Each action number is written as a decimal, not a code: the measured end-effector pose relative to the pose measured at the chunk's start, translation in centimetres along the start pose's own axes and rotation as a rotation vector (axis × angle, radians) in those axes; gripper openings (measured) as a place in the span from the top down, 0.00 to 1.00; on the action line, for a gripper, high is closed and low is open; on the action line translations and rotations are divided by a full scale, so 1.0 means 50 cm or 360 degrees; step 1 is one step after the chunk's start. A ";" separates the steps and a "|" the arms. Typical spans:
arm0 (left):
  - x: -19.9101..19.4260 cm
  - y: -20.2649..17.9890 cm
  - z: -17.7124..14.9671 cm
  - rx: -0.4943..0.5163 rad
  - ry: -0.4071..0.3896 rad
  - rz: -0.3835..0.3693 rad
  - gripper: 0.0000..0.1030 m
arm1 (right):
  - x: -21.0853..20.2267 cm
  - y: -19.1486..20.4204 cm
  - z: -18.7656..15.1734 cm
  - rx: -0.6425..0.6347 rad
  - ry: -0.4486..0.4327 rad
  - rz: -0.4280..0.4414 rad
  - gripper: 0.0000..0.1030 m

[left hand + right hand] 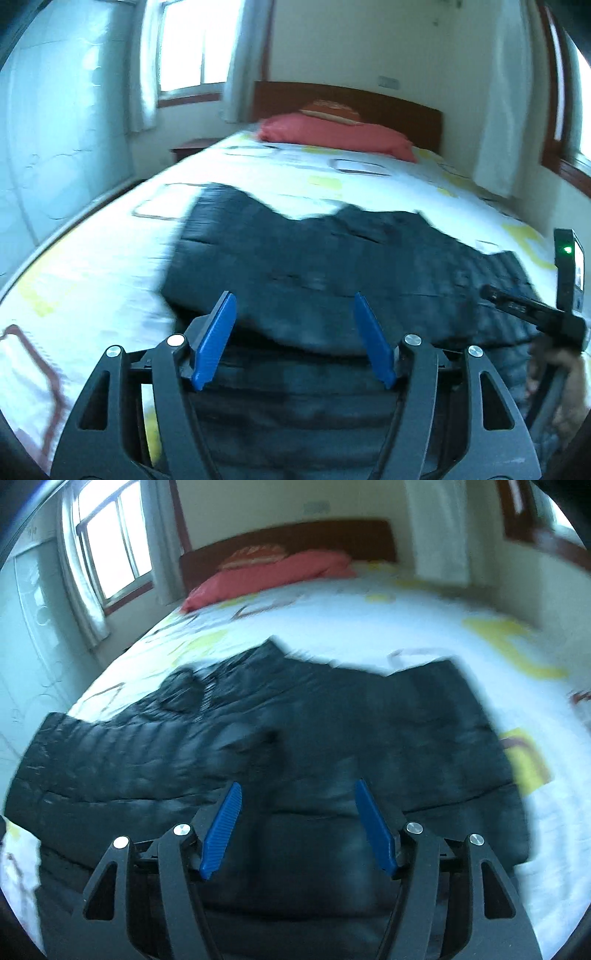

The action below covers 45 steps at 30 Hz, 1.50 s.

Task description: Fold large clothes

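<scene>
— Left wrist view: where does the garment lie?
— The dark quilted jacket (332, 258) is spread on the bed (110, 236), well short of the red pillow (332, 133) at the headboard. Its near part looks doubled over, a thick edge just ahead of the left gripper (295, 332).
— And the tongs?
— Both stand apart with nothing between the blue pads. The right gripper (297, 819) hangs above the jacket's near half; the frames are blurred, so whether either one brushes the cloth cannot be told.
— How would it handle?
— Judging by the puffed stitching, it is soft, light for its bulk and springy — folds will likely puff back up. The shiny shell looks slippery, so a shallow pinch could slide off.
— Where to take hold, then?
— Probably at a stitched seam or the hem near a corner, one gripper at each end of the same edge, biting through the padding rather than the outer skin alone.
</scene>
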<state>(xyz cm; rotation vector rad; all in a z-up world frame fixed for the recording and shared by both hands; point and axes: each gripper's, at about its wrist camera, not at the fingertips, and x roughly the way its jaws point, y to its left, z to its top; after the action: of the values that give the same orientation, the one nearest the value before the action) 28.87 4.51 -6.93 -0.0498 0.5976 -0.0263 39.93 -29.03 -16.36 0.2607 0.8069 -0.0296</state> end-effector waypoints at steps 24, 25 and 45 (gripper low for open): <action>0.110 0.079 0.015 0.0031 0.0135 0.0120 0.36 | -0.030 -0.157 0.024 -0.0045 0.0017 -0.0313 0.59; 0.118 0.077 0.022 0.0033 0.0136 0.0115 0.36 | -0.044 -0.154 0.030 -0.0036 -0.0040 -0.0334 0.49; 0.277 0.064 0.072 0.0016 0.0245 0.0234 0.36 | 0.033 -0.071 0.052 -0.0109 -0.0054 -0.0351 0.46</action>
<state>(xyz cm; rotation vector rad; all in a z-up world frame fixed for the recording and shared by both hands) 42.36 7.29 -11.91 0.0059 0.7537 0.1104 42.46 -32.96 -16.61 0.1055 0.7982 -0.2130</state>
